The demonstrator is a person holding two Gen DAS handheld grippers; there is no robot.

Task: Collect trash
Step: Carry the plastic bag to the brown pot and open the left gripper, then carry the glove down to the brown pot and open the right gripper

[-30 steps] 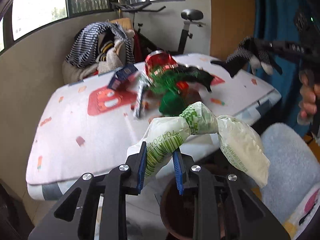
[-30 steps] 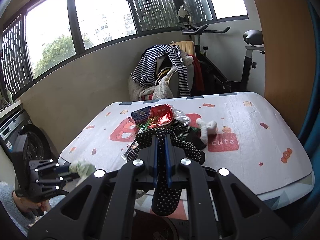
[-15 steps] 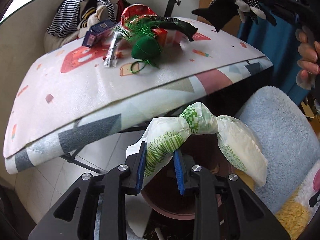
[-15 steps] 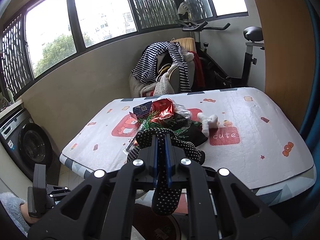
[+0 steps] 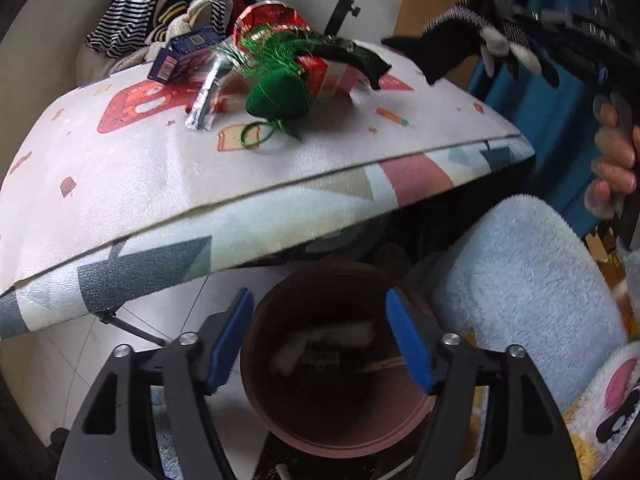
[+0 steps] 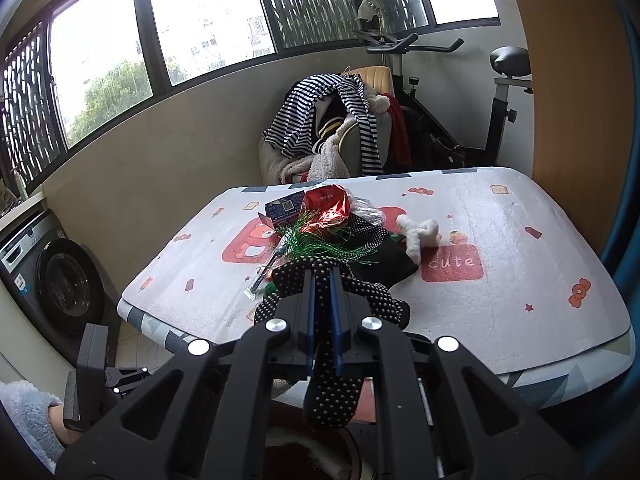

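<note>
My left gripper (image 5: 320, 344) is open and empty, right above a brown round bin (image 5: 336, 424) on the floor. A pale blurred bag (image 5: 320, 346) lies inside the bin. My right gripper (image 6: 323, 292) is shut on a black dotted glove (image 6: 332, 396) and holds it above the table's near edge; the glove also shows in the left wrist view (image 5: 460, 40). A pile of trash (image 6: 324, 228) lies on the table (image 6: 500, 300): red foil, a blue card, green tinsel, a black cloth and a white scrap (image 6: 418, 232).
A light blue fluffy cushion (image 5: 520, 280) is right of the bin. A washing machine (image 6: 52, 276) stands left of the table. A chair with striped clothes (image 6: 336, 120) and an exercise bike (image 6: 480, 92) stand behind it.
My left gripper opened and let go of the green and white bag, which dropped into the bin. The left gripper moved down below the table edge. The right gripper kept the glove.
</note>
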